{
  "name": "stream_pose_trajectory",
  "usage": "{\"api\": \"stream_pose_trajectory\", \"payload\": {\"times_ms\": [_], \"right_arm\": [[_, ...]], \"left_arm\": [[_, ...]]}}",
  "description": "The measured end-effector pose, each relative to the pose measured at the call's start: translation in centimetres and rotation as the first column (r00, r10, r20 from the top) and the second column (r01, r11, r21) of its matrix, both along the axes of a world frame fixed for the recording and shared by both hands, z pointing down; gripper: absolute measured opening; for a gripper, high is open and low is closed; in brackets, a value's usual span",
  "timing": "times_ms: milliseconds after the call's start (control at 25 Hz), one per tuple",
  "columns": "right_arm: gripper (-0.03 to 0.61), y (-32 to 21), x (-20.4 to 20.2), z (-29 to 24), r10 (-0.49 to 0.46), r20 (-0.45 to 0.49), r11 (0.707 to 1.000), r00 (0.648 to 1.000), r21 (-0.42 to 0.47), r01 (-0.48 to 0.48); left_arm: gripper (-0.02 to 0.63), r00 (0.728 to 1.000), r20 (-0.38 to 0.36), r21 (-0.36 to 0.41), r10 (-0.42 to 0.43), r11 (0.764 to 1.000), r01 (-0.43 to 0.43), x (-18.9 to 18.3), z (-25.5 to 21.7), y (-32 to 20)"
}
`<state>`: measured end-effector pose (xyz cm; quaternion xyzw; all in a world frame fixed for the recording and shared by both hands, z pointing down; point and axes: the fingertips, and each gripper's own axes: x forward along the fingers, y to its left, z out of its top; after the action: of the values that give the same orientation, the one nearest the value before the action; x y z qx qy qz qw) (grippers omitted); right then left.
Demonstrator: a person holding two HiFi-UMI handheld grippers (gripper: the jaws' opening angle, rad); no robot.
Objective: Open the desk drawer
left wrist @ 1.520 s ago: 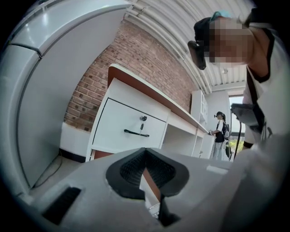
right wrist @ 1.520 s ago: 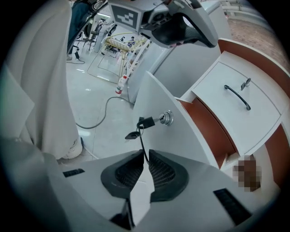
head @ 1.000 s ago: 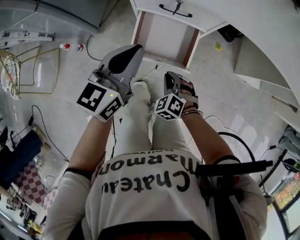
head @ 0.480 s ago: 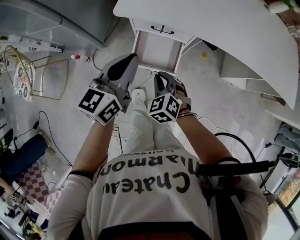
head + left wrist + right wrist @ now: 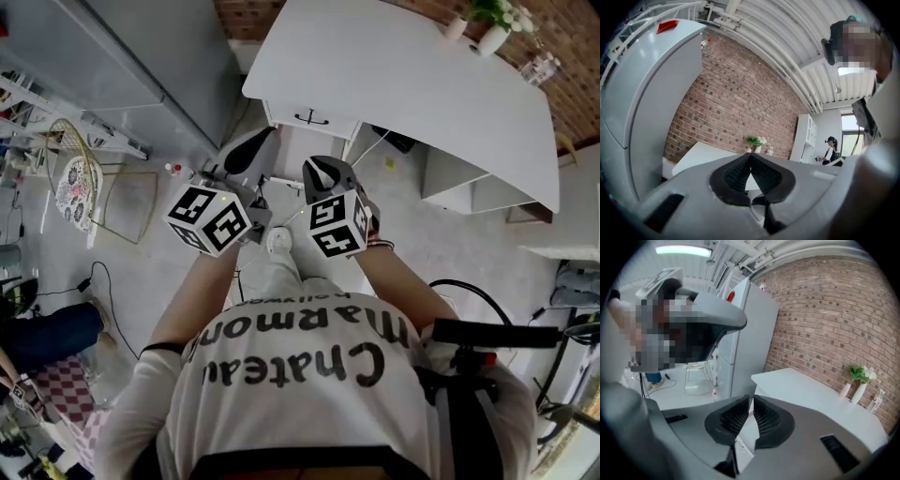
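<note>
drawer (image 5: 314, 120) sat shut under the table's (image 5: 403, 75) left end, ahead of and well below both grippers. its handle (image 5: 310, 119) ran left-right. right gripper (image 5: 312, 165) lined up with the handle more squarely, and left gripper (image 5: 261, 139) lay off toward the drawer's left edge. both pairs of jaws were pressed together and held nothing. versus 1.0 s ago, far more table showed, the drawer looked smaller and the grippers sat further from it.
</note>
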<state>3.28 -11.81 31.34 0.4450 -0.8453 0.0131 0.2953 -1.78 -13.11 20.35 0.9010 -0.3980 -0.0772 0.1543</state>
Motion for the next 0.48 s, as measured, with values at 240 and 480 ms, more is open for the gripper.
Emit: {"api": "stream_pose_trajectory", "payload": {"times_ms": [240, 480], "right_arm": [[0.034, 2.4, 1.2, -10.9, -0.042, 0.049, 0.976, 0.998, 0.216, 0.031], [0.031, 5.5, 3.7, -16.1, 0.012, 0.271, 0.974, 0.963, 0.213, -0.072]], "left_arm": [[0.015, 0.995, 0.039, 0.078, -0.088, 0.993, 0.085, 0.1, -5.5, 3.6], [0.015, 0.990, 0.051, 0.062, -0.130, 0.990, 0.127, -0.1, -6.9, 7.8]]}}
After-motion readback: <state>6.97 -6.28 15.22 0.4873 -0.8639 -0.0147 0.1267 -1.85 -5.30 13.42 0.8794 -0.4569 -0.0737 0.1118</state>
